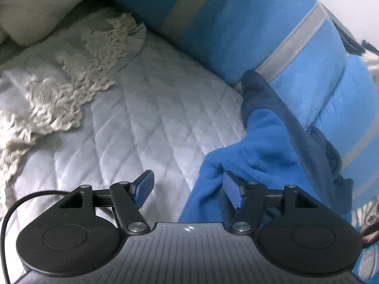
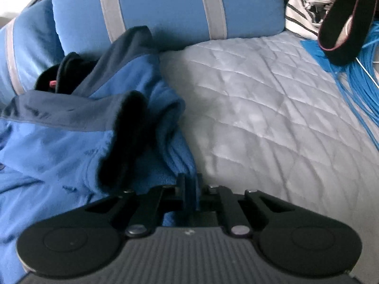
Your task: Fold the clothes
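Left wrist view, left to right. Far left: cream pillow [image 1: 35, 4] at the head of the white quilted bedspread [image 1: 132, 118]. Near it, lying on the quilt: cream crocheted lace cloth [image 1: 78, 78], rumpled. Near centre: left gripper [image 1: 188, 188] with fingers spread wide, nothing between the blue pads [image 1: 144, 187]; left pad over bare quilt, right pad touching the edge of the blue fleece garment [image 1: 260, 151]. Garment bunched at near right on the quilt, with a navy panel [image 1: 263, 94] rising toward the far side. Behind it, far right: blue cushion with grey stripes [image 1: 236, 35], leaning against the garment's upper end.

Right wrist view, left to right. Far left: second striped blue cushion [image 2: 26, 54], partly covered. Left and near: same blue fleece garment [image 2: 54, 156], crumpled, navy collar band [image 2: 61, 116] folded across, dark lining [image 2: 128, 137] exposed at an opening. Near centre: right gripper [image 2: 188, 187] with fingers drawn together, clamping a fold of the fleece at its right-hand edge. Far centre: blue cushion with grey stripes [image 2: 165, 7] resting on the quilt. Right: bare quilted bedspread [image 2: 272, 118]. Far right: striped white fabric [image 2: 298, 19], a black strap-like item [image 2: 341, 35], and a bundle of blue cords [image 2: 362, 82] trailing along the bed edge.
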`<state>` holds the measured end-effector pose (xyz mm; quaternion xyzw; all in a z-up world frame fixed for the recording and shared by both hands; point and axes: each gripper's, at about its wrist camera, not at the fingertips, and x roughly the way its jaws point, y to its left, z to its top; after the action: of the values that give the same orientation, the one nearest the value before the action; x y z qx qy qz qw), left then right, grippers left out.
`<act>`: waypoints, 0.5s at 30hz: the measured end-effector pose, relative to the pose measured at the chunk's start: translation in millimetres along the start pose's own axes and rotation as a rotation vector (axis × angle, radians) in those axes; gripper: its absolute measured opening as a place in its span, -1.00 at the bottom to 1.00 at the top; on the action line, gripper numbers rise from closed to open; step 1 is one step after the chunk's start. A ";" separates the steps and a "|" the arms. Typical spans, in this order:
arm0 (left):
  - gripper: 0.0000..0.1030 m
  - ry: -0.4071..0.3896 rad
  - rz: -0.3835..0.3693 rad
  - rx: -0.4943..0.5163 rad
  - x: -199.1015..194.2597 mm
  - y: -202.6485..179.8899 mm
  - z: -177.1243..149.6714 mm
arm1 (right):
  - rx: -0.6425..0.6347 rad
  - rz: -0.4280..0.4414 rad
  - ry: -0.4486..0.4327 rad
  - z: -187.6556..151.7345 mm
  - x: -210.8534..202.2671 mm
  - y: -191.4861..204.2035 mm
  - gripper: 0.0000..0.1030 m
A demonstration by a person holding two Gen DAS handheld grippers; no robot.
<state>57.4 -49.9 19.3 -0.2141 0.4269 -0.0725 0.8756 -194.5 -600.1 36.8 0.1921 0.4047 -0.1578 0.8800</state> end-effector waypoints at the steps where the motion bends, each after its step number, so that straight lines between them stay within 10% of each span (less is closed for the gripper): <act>1: 0.22 -0.001 0.003 0.001 1.6 -0.9 0.8 | 0.004 0.008 0.006 -3.5 -2.0 -1.0 -0.87; 5: 0.22 0.003 0.003 -0.008 8.0 0.6 3.7 | 0.004 0.020 0.005 -13.0 -5.5 2.4 -0.77; 10: 0.22 0.016 -0.037 -0.010 11.2 6.6 4.5 | 0.136 0.082 -0.064 -2.4 -10.2 -9.3 0.47; 15: 0.22 0.032 -0.086 -0.010 14.5 12.0 4.7 | 0.173 0.081 -0.113 18.2 -2.2 -11.4 0.67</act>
<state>69.5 -42.2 6.2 -0.2355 0.4315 -0.1112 0.8637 -189.0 -618.3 47.0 0.2743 0.3311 -0.1671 0.8873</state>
